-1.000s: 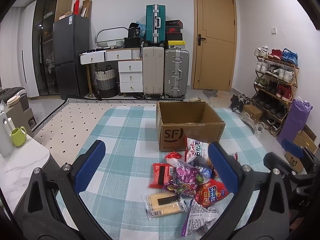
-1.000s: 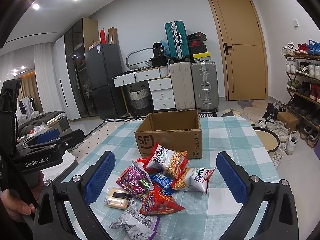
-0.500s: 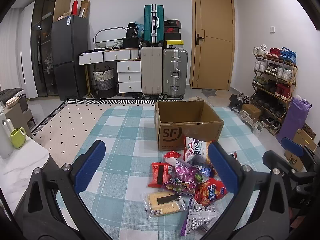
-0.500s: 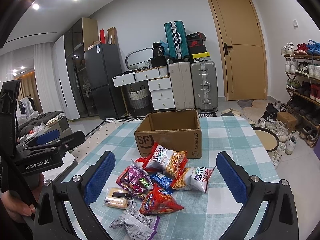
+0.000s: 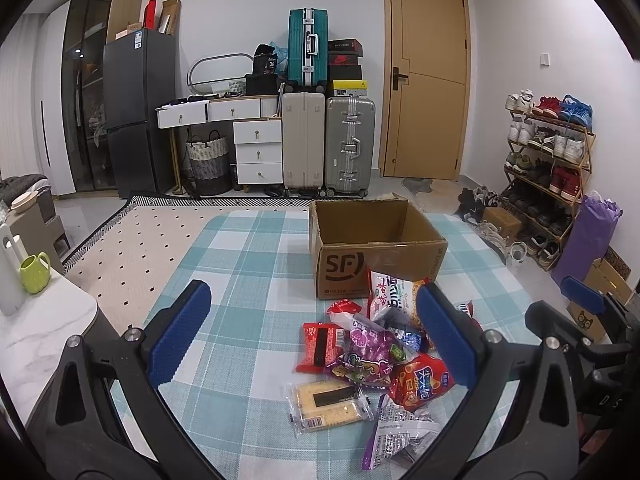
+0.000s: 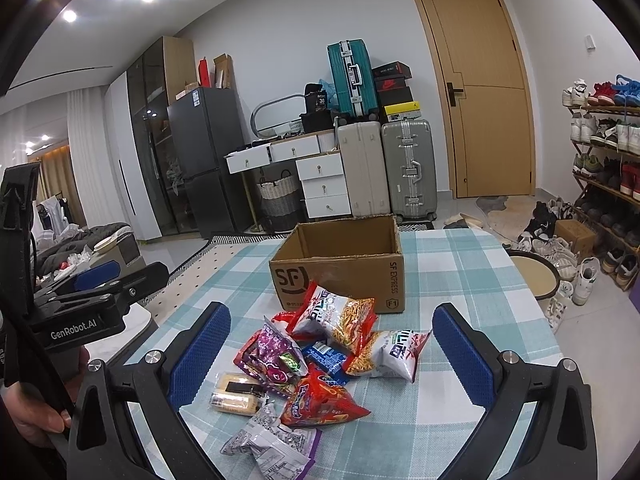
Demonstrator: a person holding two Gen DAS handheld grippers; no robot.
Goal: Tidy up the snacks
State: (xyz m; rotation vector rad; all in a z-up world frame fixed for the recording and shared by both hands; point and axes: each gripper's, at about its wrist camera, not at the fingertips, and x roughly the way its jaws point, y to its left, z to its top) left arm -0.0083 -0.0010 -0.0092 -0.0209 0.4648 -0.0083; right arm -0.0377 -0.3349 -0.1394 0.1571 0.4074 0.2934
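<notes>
One table with a checked cloth carries one open cardboard box. Just in front of the box, on the cloth, lies one pile of snack packets: two white-and-orange bags, one purple, two red, one blue, one cracker pack and one silver-purple packet, some overlapping. The left gripper and the right gripper both hover above the pile, fingers spread wide, holding nothing.
</notes>
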